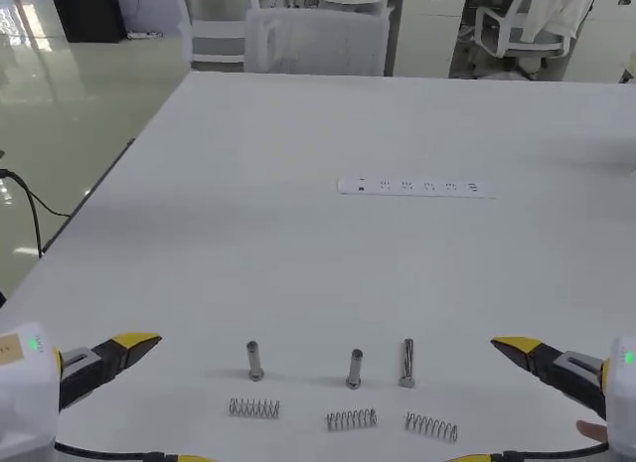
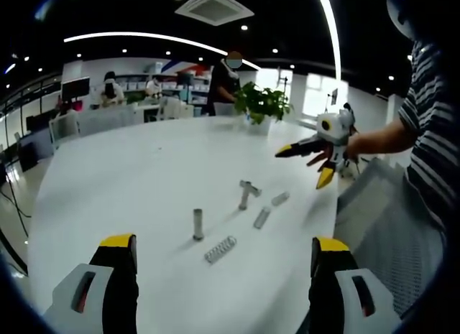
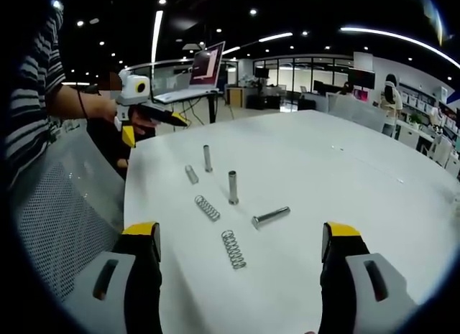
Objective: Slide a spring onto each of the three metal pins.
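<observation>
Three short metal pins sit in a row near the front of the white table point(image 1: 298, 233). The left pin point(image 1: 254, 361) and the middle pin point(image 1: 355, 368) stand upright, while the right pin point(image 1: 407, 363) lies on its side point(image 3: 271, 217). In front of each pin lies a loose spring: left spring point(image 1: 254, 408), middle spring point(image 1: 351, 419), right spring point(image 1: 431, 426). My left gripper point(image 1: 169, 400) is open and empty to the left of the row point(image 2: 224, 240). On the other side my right gripper point(image 1: 487, 402) is open too, holding nothing point(image 3: 241, 233).
A white power strip point(image 1: 414, 187) lies across the middle of the table. White chairs point(image 1: 316, 40) stand beyond the far edge. An open laptop point(image 3: 205, 65) is on a desk off the left end, and a potted plant point(image 2: 262, 100) past the right end.
</observation>
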`<state>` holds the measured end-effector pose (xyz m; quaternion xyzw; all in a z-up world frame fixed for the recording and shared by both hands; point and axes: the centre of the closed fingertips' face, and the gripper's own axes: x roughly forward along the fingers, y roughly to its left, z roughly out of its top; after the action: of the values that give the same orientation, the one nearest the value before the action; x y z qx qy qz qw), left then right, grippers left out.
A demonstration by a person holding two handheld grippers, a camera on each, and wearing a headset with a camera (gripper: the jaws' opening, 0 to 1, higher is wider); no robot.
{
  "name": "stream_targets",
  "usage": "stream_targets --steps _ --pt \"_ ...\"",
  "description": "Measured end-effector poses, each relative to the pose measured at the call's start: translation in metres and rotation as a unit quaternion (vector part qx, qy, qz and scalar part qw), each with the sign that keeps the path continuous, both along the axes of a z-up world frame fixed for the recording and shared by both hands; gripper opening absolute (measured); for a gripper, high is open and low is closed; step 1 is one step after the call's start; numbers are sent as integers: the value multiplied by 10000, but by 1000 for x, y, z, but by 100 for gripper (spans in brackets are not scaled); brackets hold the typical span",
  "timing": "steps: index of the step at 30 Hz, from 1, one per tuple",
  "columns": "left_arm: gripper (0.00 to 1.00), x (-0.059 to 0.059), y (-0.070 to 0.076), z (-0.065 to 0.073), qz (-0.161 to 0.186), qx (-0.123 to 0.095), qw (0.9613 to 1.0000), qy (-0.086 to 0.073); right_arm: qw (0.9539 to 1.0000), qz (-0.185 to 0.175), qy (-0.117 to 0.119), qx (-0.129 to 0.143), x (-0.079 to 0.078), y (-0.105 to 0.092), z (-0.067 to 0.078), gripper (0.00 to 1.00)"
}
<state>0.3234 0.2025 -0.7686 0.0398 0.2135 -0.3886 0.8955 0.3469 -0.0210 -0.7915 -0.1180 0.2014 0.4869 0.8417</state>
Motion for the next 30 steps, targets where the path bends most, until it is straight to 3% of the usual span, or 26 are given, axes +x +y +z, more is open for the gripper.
stream_targets --steps 10,19,22,25,28,30 --pt "98 1 0 0 -1 1 10000 14 10000 -24 52 -48 1 -4 -3 92" --pt "98 0 1 -1 1 6 10000 20 9998 -58 -25 -185 11 -10 3 90" --pt "98 1 2 0 23 13 10000 7 9994 -39 -136 -301 18 -10 7 82" --pt "98 2 3 0 80 4 10000 -18 9994 -40 -150 -298 22 -8 11 82" --pt "98 1 2 0 66 21 10000 -11 9993 -75 -98 -341 29 -6 13 74" --pt "98 1 2 -1 66 46 10000 7 9993 -111 97 -350 31 -5 12 64"
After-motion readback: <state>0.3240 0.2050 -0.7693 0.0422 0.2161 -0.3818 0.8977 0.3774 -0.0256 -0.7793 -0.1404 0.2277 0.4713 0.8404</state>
